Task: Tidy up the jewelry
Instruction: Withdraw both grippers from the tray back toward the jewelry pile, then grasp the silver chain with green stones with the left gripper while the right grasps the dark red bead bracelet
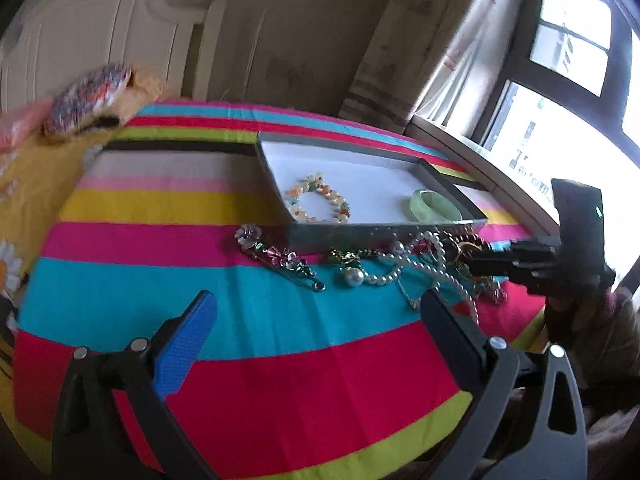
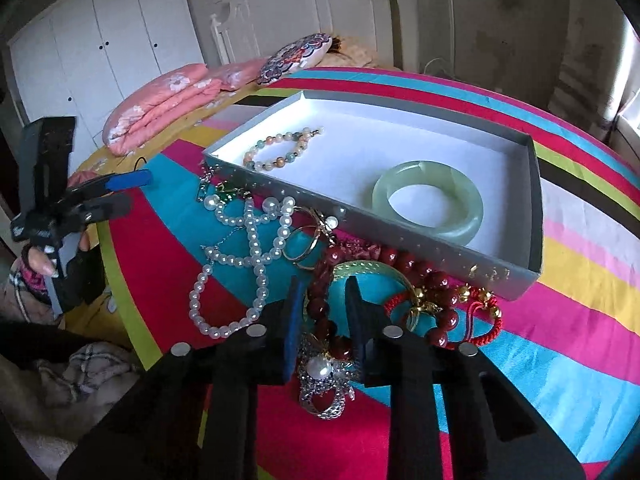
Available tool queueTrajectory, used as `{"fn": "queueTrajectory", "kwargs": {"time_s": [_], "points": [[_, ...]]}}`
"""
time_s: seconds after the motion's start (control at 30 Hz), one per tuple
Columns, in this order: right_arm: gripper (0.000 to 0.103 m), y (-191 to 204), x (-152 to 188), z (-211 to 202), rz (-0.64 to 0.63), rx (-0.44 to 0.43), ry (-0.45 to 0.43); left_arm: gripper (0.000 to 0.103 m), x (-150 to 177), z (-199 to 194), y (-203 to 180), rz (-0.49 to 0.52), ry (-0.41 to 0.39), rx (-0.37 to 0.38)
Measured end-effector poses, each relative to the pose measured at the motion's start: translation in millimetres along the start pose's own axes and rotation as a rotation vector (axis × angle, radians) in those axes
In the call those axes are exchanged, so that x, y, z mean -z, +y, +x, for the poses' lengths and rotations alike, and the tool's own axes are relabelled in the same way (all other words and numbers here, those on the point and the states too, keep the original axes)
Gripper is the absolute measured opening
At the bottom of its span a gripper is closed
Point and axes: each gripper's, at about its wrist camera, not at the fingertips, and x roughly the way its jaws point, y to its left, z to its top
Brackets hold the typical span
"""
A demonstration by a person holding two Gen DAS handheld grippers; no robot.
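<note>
Right claw (image 2: 322, 300) hangs low over the jewelry heap just in front of the gray box (image 2: 400, 236), its fingers parted by a narrow gap. Between them lie the dark red bead bracelet (image 2: 320, 304) and, nearer the camera, a silver brooch with a pearl (image 2: 322, 376); whether the pads touch either cannot be told. Left claw (image 1: 316, 308) is wide open and grips nothing, hovering over the striped bedspread (image 1: 280, 360) well short of the box, with bare cloth between its fingers. A pearl necklace (image 2: 240, 256) lies in loops left of the red beads, running away from the box's near wall. Inside the box, a green jade bangle (image 2: 428, 204) lies flat by the near wall and a pastel bead bracelet (image 2: 276, 148) sits at the left end; the white floor beyond them is bare.
</note>
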Motion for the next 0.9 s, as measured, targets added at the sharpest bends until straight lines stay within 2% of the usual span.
{"fn": "queueTrajectory", "kwargs": {"time_s": [0.1, 0.2, 0.37, 0.43, 0.47, 0.6, 0.73, 0.8, 0.9], "points": [[0.013, 2, 5, -3, 0.001, 0.033, -0.031, 0.100, -4, 8, 3, -0.031, 0.014, -0.057], [0.013, -1, 7, -4, 0.020, 0.037, -0.045, 0.095, -8, 21, -9, 0.018, 0.042, -0.155], [0.013, -4, 5, -3, 0.036, 0.052, -0.042, 0.092, -25, 44, -22, 0.029, 0.079, -0.336], [0.013, -5, 6, -3, 0.036, 0.051, -0.044, 0.091, -28, 53, -20, 0.006, 0.100, -0.373], [0.013, -5, 6, -3, 0.038, 0.049, -0.046, 0.087, -28, 57, -15, -0.021, 0.122, -0.393], [0.013, -6, 7, -5, 0.042, 0.045, -0.059, 0.084, -19, 43, -2, -0.043, 0.124, -0.436], [0.013, -8, 7, -7, 0.051, 0.041, -0.073, 0.076, -11, 31, 1, -0.033, 0.113, -0.401], [0.013, -9, 7, -8, 0.059, 0.039, -0.075, 0.076, -13, 30, 3, -0.049, 0.111, -0.358], [0.013, -12, 6, -8, 0.074, 0.027, -0.070, 0.076, -18, 41, -4, -0.027, 0.118, -0.358]]}}
